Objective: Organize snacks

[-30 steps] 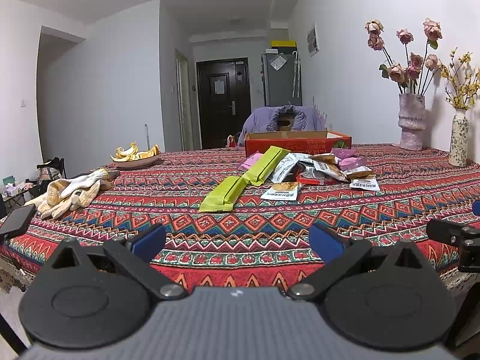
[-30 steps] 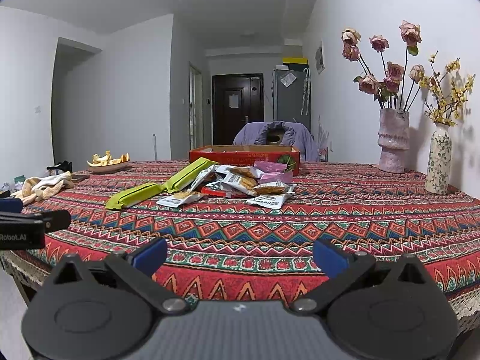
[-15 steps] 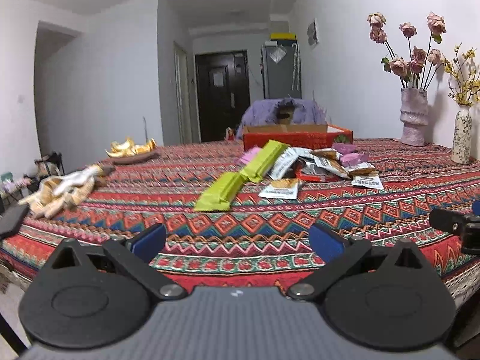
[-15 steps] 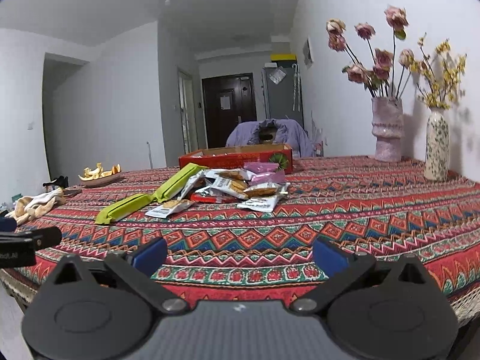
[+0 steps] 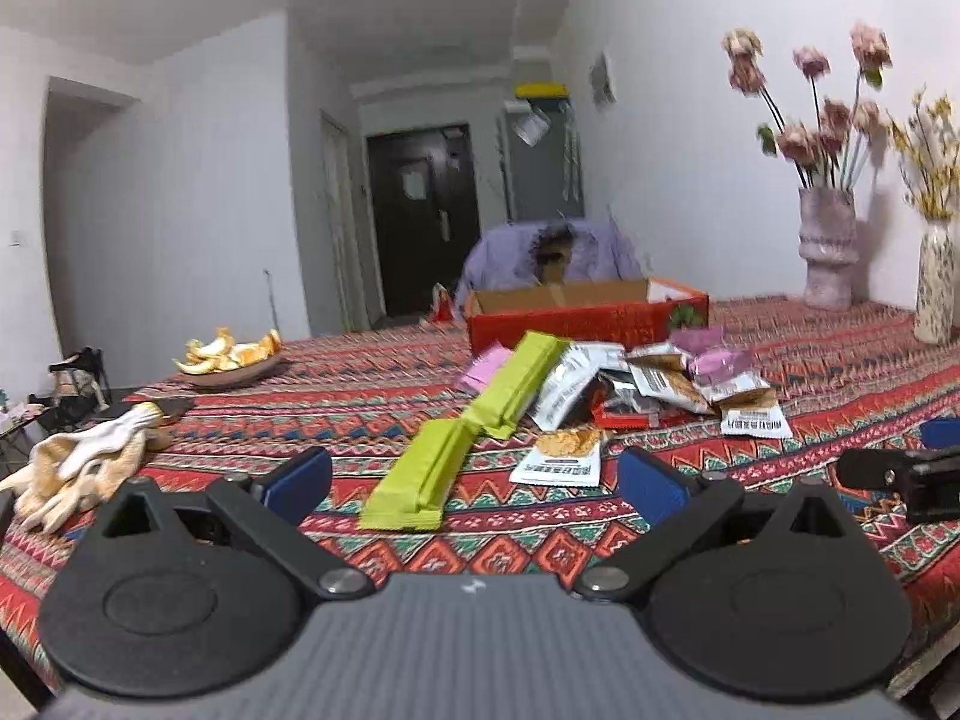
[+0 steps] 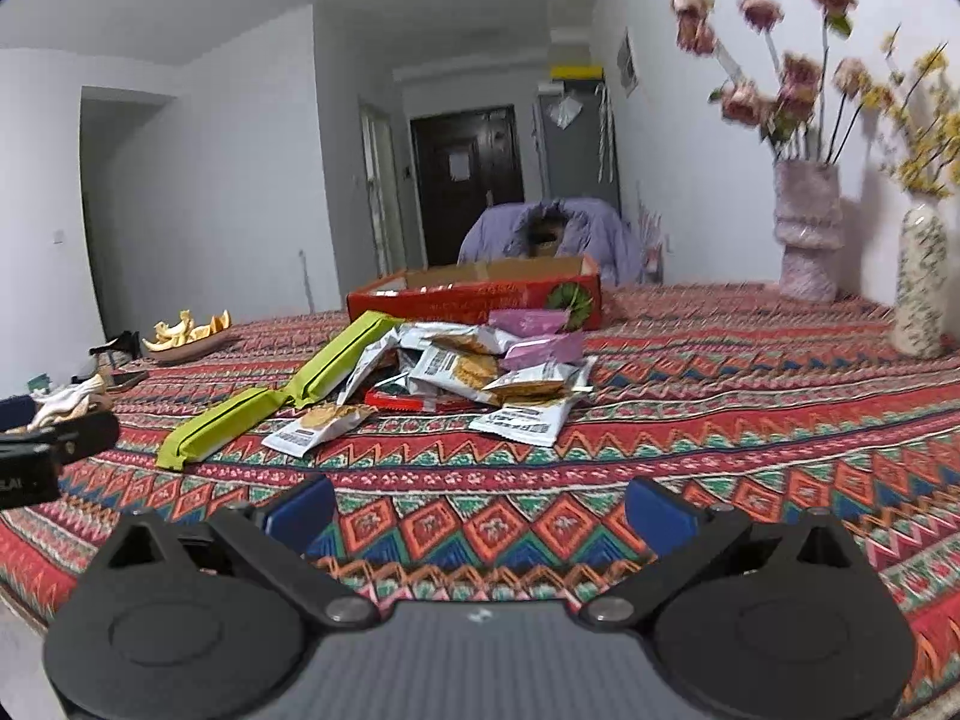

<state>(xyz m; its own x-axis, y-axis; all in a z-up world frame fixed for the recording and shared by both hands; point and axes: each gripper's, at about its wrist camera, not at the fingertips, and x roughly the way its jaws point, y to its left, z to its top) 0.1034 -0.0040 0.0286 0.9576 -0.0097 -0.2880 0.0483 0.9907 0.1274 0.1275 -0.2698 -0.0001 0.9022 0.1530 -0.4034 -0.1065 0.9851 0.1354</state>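
A pile of snack packets (image 5: 654,387) lies mid-table in front of an open red cardboard box (image 5: 585,312). Two long green packs (image 5: 420,474) lie end to end at the pile's left; a white cracker packet (image 5: 561,459) lies beside them. My left gripper (image 5: 474,483) is open and empty, just short of the nearer green pack. In the right wrist view the pile (image 6: 474,369), box (image 6: 480,297) and green packs (image 6: 225,420) lie ahead. My right gripper (image 6: 480,507) is open and empty over the cloth, short of the pile.
A patterned red tablecloth (image 6: 750,396) covers the table. Two vases with flowers (image 6: 807,228) stand at the back right. A dish of orange peel (image 5: 231,360) and gloves (image 5: 90,468) lie at the left. A chair with purple clothing (image 5: 552,252) stands behind the box.
Both grippers have risen and moved forward over the table toward the snacks. Both stay open and empty.
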